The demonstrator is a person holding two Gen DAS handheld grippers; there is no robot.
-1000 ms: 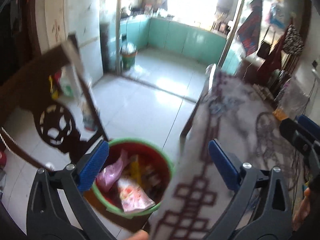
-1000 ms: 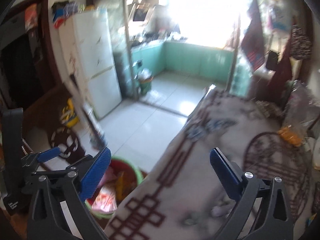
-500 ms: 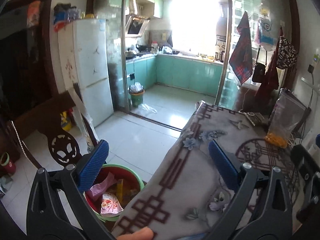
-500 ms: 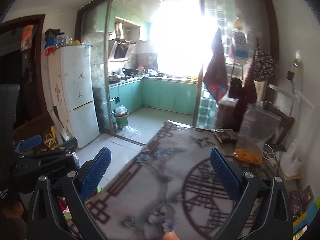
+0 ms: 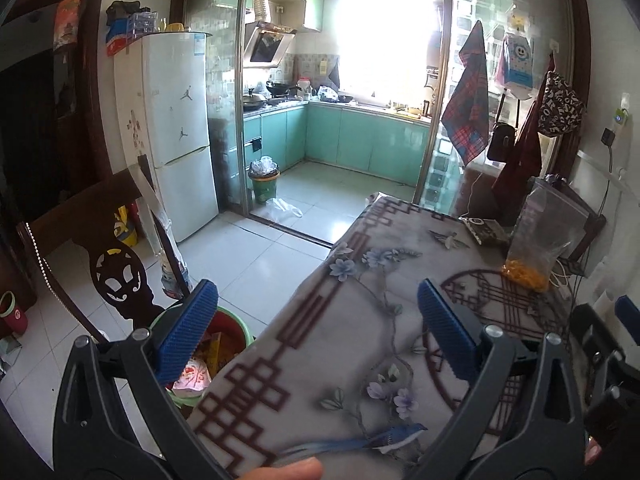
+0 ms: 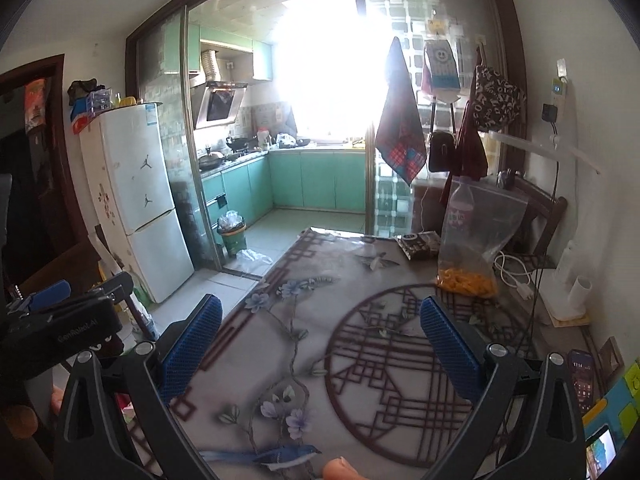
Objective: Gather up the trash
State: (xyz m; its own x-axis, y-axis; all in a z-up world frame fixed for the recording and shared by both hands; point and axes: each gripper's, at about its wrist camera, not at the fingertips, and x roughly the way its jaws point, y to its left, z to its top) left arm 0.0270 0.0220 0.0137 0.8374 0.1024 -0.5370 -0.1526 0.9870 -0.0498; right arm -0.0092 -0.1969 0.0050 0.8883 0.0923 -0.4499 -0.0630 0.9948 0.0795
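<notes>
A green-rimmed red bucket (image 5: pixel 236 330) holding wrappers (image 5: pixel 192 376) stands on the floor left of the table, partly behind my left gripper's fingers. My left gripper (image 5: pixel 316 332) is open and empty, above the table's near left edge. My right gripper (image 6: pixel 320 344) is open and empty over the patterned tablecloth (image 6: pixel 360 320). A clear zip bag with orange snacks (image 6: pixel 472 248) and a dark packet (image 6: pixel 420 244) sit at the table's far side. The left gripper's body (image 6: pixel 64 320) shows at the left of the right wrist view.
A carved wooden chair (image 5: pixel 112 256) stands left of the bucket. A white fridge (image 5: pixel 176 136) is beyond it. A green bin (image 5: pixel 264 180) and a plastic bag (image 5: pixel 282 208) lie at the kitchen doorway. Phones (image 6: pixel 580 380) and cables (image 6: pixel 516 276) lie along the table's right side.
Both grippers have risen and tilted up from the bucket toward the room. The bucket has dropped to the lower left of the left wrist view. Both grippers stay open.
</notes>
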